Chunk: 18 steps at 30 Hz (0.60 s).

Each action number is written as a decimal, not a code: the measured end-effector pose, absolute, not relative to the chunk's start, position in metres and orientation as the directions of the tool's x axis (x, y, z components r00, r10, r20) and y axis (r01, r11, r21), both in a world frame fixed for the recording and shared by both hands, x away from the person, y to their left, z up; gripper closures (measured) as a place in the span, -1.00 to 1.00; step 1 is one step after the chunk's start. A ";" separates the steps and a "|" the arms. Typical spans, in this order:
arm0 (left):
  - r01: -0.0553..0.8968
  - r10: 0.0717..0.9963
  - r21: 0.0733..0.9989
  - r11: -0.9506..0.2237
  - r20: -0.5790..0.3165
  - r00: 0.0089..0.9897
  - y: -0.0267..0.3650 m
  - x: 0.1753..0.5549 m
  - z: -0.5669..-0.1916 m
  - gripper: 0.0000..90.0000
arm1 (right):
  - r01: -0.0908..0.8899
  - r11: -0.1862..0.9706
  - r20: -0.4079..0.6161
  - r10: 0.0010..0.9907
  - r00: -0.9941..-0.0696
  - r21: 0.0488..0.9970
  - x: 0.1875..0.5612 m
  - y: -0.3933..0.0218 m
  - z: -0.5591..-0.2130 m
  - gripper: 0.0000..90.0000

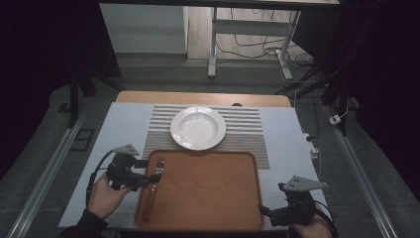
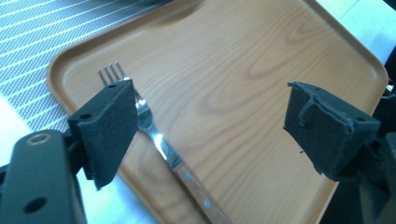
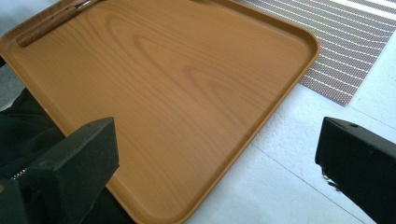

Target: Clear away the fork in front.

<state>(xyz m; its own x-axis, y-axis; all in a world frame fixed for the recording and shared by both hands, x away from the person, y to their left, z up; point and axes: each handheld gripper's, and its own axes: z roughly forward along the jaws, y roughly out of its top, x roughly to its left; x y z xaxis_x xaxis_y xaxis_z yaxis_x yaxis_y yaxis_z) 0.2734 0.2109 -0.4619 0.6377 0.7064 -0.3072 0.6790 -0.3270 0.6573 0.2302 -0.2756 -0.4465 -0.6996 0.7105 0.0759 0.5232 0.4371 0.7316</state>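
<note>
A fork (image 1: 153, 184) with a wooden handle lies along the left side of a wooden tray (image 1: 208, 191), tines pointing away. In the left gripper view the fork (image 2: 161, 144) runs just past the left pad, and the tray (image 2: 243, 79) lies beyond. My left gripper (image 1: 151, 177) is open, hovering over the fork's neck at the tray's left edge. At the tray's near right corner my right gripper (image 1: 262, 210) is also open and holds nothing. The right gripper view shows the tray (image 3: 177, 88) and the fork's handle (image 3: 49, 25) at the far corner.
A white plate (image 1: 198, 127) rests on a striped placemat (image 1: 247, 129) behind the tray. The white table top (image 1: 292, 148) has bare strips on both sides. Desk legs and cables stand on the floor beyond the table.
</note>
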 end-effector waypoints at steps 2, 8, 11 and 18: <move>0.678 0.706 0.660 -0.324 -0.308 0.638 0.214 0.268 -0.462 -0.67 | 0.523 0.438 0.075 0.711 -0.699 0.731 0.230 -0.276 -0.447 -1.00; 0.663 0.712 0.683 -0.306 -0.299 0.636 0.225 0.250 -0.461 -0.83 | 0.522 0.437 0.075 0.710 -0.700 0.732 0.230 -0.276 -0.446 -1.00; 0.655 0.714 0.695 -0.296 -0.295 0.635 0.230 0.242 -0.461 -0.90 | 0.523 0.437 0.075 0.711 -0.699 0.732 0.230 -0.276 -0.446 -1.00; 0.657 0.731 0.704 -0.269 -0.294 0.615 0.245 0.224 -0.462 -0.99 | 0.523 0.436 0.074 0.713 -0.698 0.732 0.230 -0.276 -0.446 -1.00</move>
<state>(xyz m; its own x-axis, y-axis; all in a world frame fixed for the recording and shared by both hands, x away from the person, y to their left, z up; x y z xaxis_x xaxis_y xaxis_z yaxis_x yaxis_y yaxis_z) 0.2241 0.2453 -0.4620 0.6151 0.7314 -0.2945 0.6571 -0.2691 0.7042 0.2303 -0.2761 -0.4465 -0.6976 0.7127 0.0736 0.5229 0.4361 0.7324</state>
